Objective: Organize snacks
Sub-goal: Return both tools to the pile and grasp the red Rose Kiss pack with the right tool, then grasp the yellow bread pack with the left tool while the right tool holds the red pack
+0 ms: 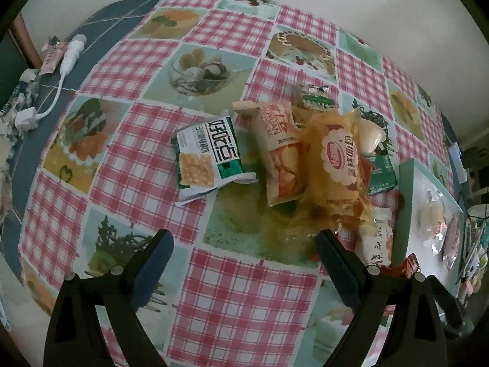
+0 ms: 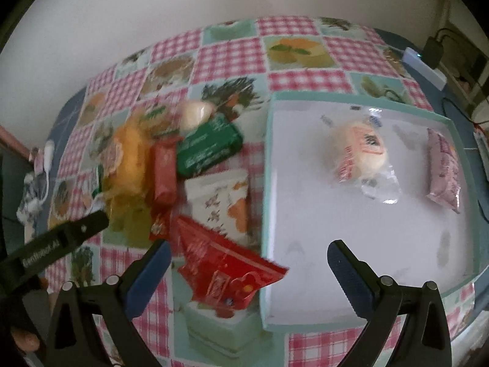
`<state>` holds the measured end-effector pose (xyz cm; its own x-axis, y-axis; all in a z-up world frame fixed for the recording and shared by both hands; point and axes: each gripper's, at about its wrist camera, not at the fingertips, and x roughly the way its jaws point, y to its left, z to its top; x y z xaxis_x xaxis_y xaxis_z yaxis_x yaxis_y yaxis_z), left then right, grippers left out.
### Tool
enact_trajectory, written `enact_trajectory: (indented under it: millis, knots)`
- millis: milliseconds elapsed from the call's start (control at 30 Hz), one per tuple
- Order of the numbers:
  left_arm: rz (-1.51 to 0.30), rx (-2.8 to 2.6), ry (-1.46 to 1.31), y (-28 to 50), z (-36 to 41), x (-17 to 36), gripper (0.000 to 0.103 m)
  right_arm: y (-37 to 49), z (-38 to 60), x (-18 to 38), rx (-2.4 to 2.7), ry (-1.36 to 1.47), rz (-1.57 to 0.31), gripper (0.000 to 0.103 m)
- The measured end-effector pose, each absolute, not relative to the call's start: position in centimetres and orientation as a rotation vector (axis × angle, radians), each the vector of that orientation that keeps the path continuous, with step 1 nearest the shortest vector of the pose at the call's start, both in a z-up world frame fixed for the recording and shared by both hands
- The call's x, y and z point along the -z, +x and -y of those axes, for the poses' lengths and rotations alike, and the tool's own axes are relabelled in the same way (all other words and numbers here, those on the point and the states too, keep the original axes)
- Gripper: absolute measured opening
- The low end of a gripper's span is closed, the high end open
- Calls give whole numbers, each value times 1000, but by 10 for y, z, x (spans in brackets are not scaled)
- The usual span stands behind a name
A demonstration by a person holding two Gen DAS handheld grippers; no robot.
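We hover left gripper [image 1: 244, 238], right gripper [image 2: 249, 253], both jaws spread wide, empty; snack pile [image 1: 305, 153] on worktop [image 1: 137, 140] beside tray [image 2: 360, 232]; red packet [image 2: 226, 272] overhangs tray rim — risk: crinkly wrapper slips, jaws nudge pile, neighbours scatter

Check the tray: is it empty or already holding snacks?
Partly filled. The tray holds two snacks: a round clear-wrapped bun and a pink packet; most of its white floor is bare.
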<state>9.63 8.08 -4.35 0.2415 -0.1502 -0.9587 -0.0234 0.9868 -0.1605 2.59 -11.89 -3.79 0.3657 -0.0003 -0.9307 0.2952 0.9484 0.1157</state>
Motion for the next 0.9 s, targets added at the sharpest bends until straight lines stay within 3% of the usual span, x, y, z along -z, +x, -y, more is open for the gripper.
enact_trajectory:
  millis: [333, 667, 900]
  knots:
    - [-1345, 95, -137, 102, -76, 47, 95, 28, 111, 56, 228, 295, -1245, 100]
    - [-1343, 95, -108, 106, -67, 49, 95, 28, 115, 56, 212, 353, -1238, 65]
    - [-1346, 98, -119, 105, -65, 50, 95, 27, 110, 47, 174, 350, -1209, 62]
